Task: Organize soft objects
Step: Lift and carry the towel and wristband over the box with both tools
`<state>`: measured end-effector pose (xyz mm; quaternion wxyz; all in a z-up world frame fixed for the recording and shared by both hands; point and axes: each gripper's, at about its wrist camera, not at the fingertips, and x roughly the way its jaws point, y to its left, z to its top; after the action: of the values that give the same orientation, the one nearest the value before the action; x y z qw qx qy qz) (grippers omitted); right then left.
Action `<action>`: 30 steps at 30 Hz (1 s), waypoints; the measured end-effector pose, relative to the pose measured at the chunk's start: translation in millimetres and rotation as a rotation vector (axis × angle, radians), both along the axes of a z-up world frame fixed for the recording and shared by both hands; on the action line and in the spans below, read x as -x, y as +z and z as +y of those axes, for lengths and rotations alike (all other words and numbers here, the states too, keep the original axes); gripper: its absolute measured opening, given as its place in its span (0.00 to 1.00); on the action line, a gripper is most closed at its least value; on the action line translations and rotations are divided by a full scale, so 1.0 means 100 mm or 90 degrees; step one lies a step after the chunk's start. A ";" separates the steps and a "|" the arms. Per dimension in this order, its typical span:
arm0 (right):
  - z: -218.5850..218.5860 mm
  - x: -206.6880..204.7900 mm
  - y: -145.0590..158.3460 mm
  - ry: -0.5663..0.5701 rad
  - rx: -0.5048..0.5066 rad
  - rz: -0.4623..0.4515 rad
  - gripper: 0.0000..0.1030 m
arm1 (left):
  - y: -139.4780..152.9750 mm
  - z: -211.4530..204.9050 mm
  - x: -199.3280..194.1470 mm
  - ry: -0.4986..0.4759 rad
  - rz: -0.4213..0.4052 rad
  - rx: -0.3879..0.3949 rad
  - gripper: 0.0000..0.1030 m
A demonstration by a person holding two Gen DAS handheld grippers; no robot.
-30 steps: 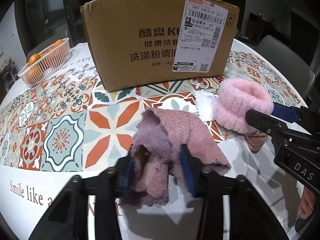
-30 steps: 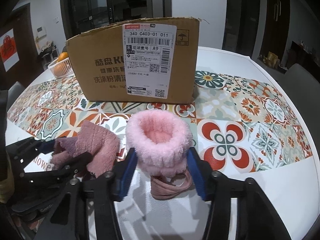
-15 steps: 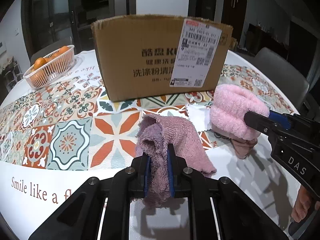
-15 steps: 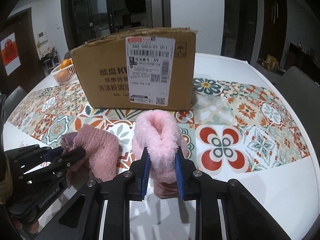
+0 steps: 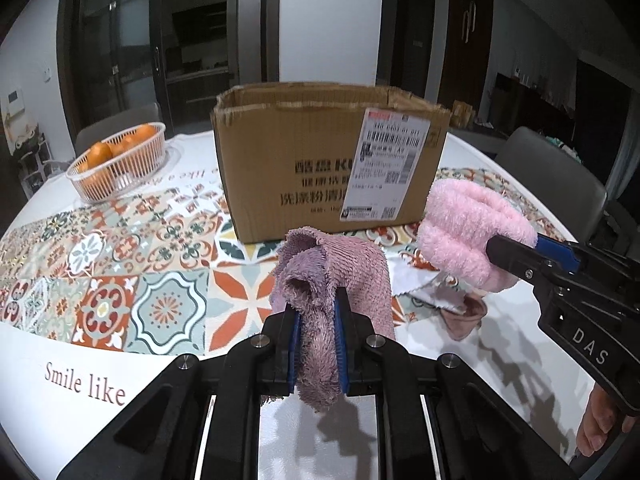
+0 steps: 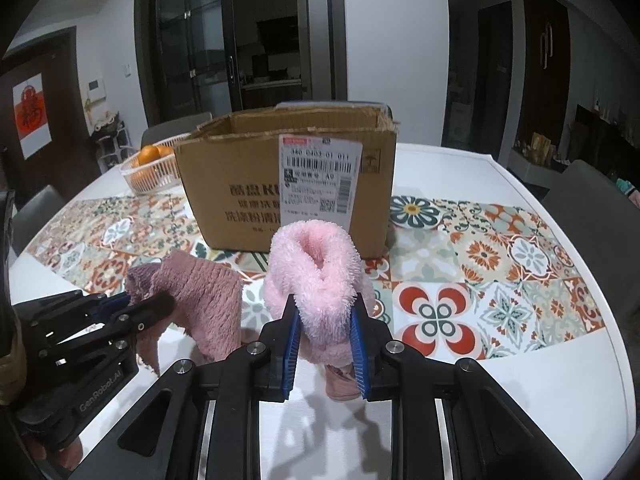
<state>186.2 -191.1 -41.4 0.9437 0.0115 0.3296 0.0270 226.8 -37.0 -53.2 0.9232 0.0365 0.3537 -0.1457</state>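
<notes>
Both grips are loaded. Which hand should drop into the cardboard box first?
Right, probably. Right gripper holds the fluffy pink item directly before the open cardboard box, near its top edge. Left gripper holds the mauve cloth lower, beside it.

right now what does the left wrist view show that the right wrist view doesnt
Only the left wrist view shows the "Smile like" lettering on the tablecloth and a white cloth lying under the lifted pieces. Only the right wrist view shows the red paper cutting on a door. Both show the left gripper shut on the mauve towel, the right gripper shut on the fluffy pink sock, the open cardboard box and the basket of oranges.
</notes>
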 end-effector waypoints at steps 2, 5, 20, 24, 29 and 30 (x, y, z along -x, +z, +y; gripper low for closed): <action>0.01 0.03 0.06 -0.002 -0.001 -0.010 0.24 | 0.06 0.00 0.03 0.000 -0.011 0.001 0.15; 0.01 0.08 0.14 -0.004 -0.003 -0.023 0.24 | 0.16 0.01 0.08 0.001 -0.030 0.003 0.15; 0.01 0.23 0.51 -0.012 -0.020 -0.087 0.24 | 0.60 0.04 0.18 0.002 -0.107 0.011 0.15; 0.01 0.23 0.61 -0.015 -0.026 -0.101 0.24 | 0.71 0.04 0.17 -0.001 -0.122 0.016 0.15; 0.00 0.22 0.74 -0.019 -0.032 -0.123 0.24 | 0.86 0.04 0.17 -0.003 -0.149 0.018 0.15; 0.00 0.22 0.76 -0.019 -0.033 -0.128 0.24 | 0.89 0.04 0.17 -0.003 -0.153 0.020 0.15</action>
<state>164.3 -191.4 35.1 0.9718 0.0377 0.2319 0.0222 209.6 -33.1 36.0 0.9591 0.0404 0.2378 -0.1480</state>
